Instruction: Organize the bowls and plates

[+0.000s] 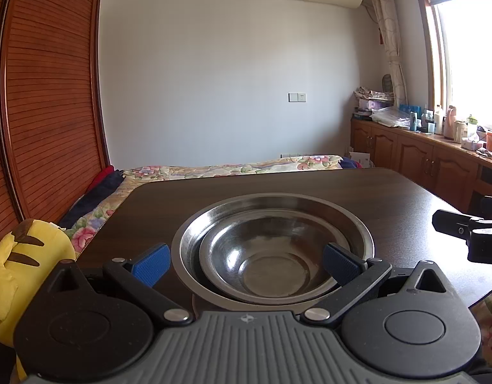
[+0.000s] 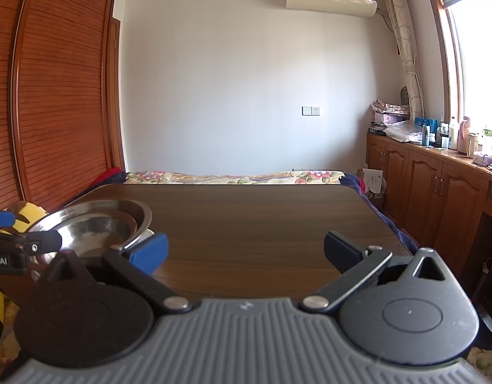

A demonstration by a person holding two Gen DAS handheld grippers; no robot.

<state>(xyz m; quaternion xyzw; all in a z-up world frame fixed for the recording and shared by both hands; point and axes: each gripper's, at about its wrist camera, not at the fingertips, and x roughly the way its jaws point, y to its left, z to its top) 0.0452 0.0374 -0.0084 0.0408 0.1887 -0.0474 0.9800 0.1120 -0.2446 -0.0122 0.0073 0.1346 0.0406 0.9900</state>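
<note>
Between the blue pads of my left tongs [image 1: 246, 267] sits a stack of two steel bowls on the dark wooden table [image 1: 390, 198]: a smaller bowl [image 1: 262, 256] nested inside a larger bowl [image 1: 348, 220], both of them with nothing in them. These tongs are spread wide, with one blue pad [image 1: 151, 264] to the left of the bowls and the other over the near right rim; whether that right pad touches the metal I cannot tell, and nothing is clamped. The smaller bowl lies off-centre in the larger one, pushed toward the near left side, so the two rims almost meet there and a wide crescent of the larger bowl shows at the far right. My right tongs [image 2: 246, 251] are likewise wide open and hold nothing, with only bare table top [image 2: 262, 224] between their pads; in the left view they show as a black piece at the right edge, well apart from the bowls. From the right view the bowl stack [image 2: 95, 224] sits at the left near corner of the table, with the left tongs reaching in around it. Beyond the table's left edge lies one yellow plush toy [image 1: 18, 256], and behind the table a bed with a floral cover [image 1: 233, 168].
</note>
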